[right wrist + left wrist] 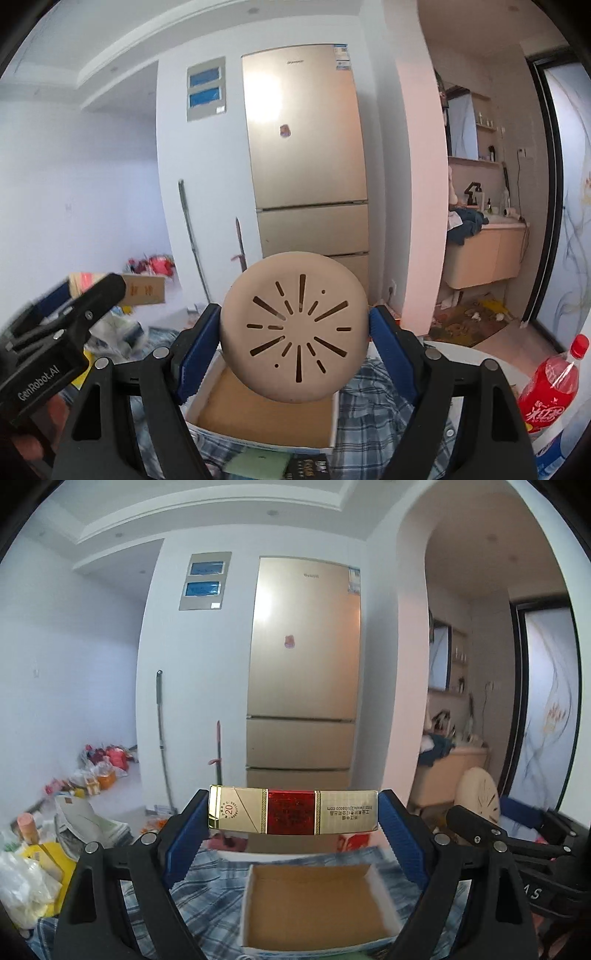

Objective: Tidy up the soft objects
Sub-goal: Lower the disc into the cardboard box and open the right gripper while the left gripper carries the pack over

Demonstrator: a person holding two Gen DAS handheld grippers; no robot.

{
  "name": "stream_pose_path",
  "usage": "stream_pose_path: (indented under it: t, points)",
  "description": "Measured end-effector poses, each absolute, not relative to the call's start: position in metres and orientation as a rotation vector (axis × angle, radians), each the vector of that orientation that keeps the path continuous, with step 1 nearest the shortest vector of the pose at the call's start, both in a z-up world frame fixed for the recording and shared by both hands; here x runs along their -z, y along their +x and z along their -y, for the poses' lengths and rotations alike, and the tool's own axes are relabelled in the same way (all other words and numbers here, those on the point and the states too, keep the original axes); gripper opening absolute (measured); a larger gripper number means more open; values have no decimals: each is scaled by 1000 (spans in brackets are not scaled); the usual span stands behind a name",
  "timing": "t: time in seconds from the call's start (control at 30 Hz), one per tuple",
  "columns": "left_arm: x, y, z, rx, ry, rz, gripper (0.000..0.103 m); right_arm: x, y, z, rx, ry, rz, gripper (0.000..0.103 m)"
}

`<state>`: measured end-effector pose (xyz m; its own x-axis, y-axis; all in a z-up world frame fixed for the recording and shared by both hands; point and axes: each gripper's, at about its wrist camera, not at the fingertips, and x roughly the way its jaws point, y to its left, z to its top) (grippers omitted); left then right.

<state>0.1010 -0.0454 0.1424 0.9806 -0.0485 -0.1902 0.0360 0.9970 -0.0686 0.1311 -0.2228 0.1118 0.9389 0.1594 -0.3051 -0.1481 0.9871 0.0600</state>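
Observation:
My left gripper [293, 814] is shut on a gold and red cigarette pack [293, 812], held sideways in the air above an open cardboard box [380, 886]. My right gripper [294, 332] is shut on a round beige disc with slots [294, 332], held above the same box [334, 417]. The box is empty with a brown floor and white walls and sits on a blue plaid cloth [207, 886]. The right gripper and its disc show at the right of the left wrist view [478, 801]. The left gripper shows at the left of the right wrist view [74, 306].
A red soda bottle [550, 384] stands at the right on a white table [517, 369]. A green pad [258, 463] and a dark packet [310, 467] lie before the box. A gold fridge [303, 664] stands behind. Bags and clutter [40, 856] lie at left.

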Motion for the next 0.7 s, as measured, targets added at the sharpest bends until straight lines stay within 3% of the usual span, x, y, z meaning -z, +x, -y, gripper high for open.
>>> stream_pose_path:
  t: [0.7]
  points:
    - [-10,231,46,98,-8,-768,90,24,219,207,-131,-7,-669,79]
